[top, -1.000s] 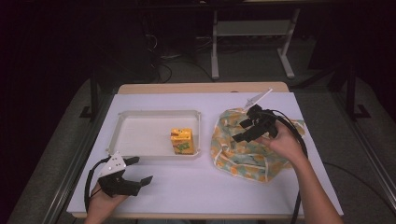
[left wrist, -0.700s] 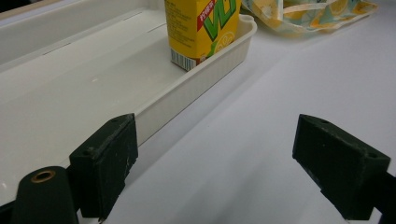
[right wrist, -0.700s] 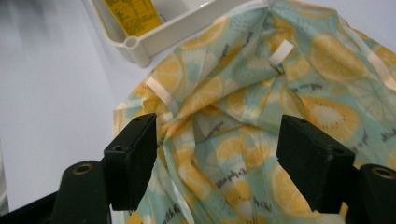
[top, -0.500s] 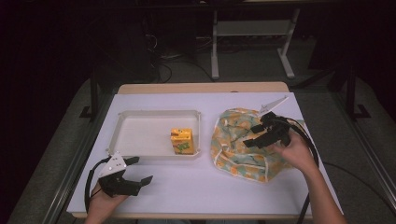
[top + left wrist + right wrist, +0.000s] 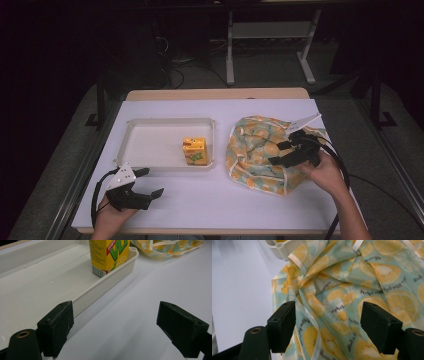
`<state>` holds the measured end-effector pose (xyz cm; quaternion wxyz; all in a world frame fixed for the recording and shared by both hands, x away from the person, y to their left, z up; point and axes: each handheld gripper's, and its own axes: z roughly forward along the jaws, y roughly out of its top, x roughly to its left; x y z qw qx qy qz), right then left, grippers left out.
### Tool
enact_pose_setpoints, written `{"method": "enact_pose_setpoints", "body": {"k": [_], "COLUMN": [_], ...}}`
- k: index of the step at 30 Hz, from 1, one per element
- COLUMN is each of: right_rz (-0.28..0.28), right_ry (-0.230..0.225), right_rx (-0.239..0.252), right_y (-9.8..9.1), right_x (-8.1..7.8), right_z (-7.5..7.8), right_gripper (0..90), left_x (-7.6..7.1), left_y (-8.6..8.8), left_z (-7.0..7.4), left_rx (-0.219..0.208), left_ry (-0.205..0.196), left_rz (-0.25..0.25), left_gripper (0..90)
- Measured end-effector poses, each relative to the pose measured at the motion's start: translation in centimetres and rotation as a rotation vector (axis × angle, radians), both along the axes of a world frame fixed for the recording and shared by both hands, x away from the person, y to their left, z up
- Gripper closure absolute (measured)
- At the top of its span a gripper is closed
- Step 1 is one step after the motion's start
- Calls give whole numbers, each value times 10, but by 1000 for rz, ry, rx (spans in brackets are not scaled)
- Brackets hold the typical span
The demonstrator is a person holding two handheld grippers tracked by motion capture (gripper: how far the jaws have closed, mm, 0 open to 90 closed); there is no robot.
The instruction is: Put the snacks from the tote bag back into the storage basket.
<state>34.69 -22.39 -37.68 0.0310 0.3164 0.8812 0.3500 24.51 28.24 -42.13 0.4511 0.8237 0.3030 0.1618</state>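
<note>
The right gripper [image 5: 283, 153] is coming down and sliding toward the right edge of the lemon-print cloth bag [image 5: 260, 152], away from the spot nearer the bag's middle where it was hovering a second ago, while the left gripper [image 5: 148, 182] is keeping its place. The bag is lying crumpled on the right half of the white table [image 5: 210, 200], just beside the white tray [image 5: 150, 137], its long axis running from the far side toward the person. Bare table is lying open in front of the tray and the bag, and between the two hands. The right hand [image 5: 325, 172] is reaching in from the right, jaws pointing left over the cloth, parted with nothing pinched. The left gripper is resting low near the table's front edge, jaws spread wide and empty, pointing toward the tray's near rim. A yellow juice carton [image 5: 194, 151] is standing upright in the tray's near right corner.
</note>
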Motion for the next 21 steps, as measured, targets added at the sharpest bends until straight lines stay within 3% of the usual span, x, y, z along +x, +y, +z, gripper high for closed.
{"method": "enact_pose_setpoints", "body": {"k": [21], "right_rz": [-49], "right_ry": [-9], "right_rx": [47], "right_y": [-24], "right_x": [-33], "right_z": [-16], "right_gripper": [265], "left_x": [0], "left_y": [-2], "left_z": [-1], "left_rx": [9], "left_ry": [0], "left_rz": [-3], "left_gripper": [137]}}
